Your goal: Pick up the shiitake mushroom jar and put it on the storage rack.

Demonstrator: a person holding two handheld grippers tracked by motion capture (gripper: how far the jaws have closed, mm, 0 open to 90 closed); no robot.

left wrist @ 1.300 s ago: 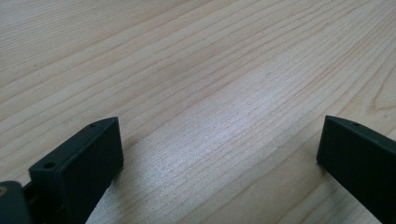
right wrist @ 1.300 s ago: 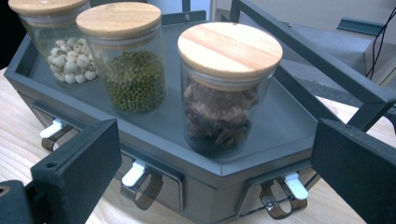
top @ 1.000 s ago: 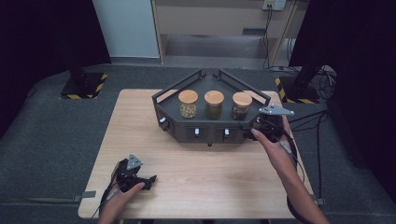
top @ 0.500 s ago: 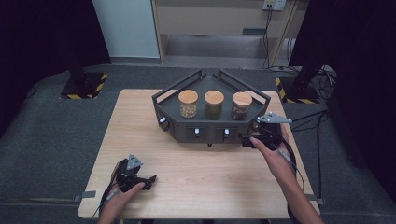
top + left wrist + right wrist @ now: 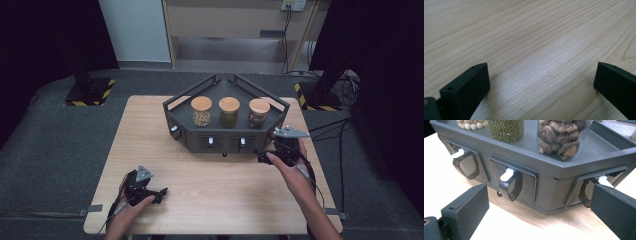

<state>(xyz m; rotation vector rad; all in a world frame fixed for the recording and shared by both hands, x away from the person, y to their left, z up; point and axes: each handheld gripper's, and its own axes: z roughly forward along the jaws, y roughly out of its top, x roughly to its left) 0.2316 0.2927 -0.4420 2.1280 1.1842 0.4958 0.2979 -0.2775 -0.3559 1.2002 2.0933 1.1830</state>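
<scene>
The table (image 5: 210, 200) was pale wood with a fine straight grain, smooth and faintly sheened where light struck it. The dark grey rack (image 5: 554, 167) looked like matt plastic or painted metal (which, I could not tell). Its small levers (image 5: 507, 173) were glossy white plastic over smoky translucent scoops. The jars (image 5: 229, 112) were clear and glossy, with matt wooden lids. The gripper jaws looked matt black, slightly grainy.

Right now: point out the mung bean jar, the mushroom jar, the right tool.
mung bean jar (image 5: 506, 130), right gripper view, glass side.
mushroom jar (image 5: 561, 137), right gripper view, glass side.
right tool (image 5: 263, 157), high view, between its tips.
</scene>
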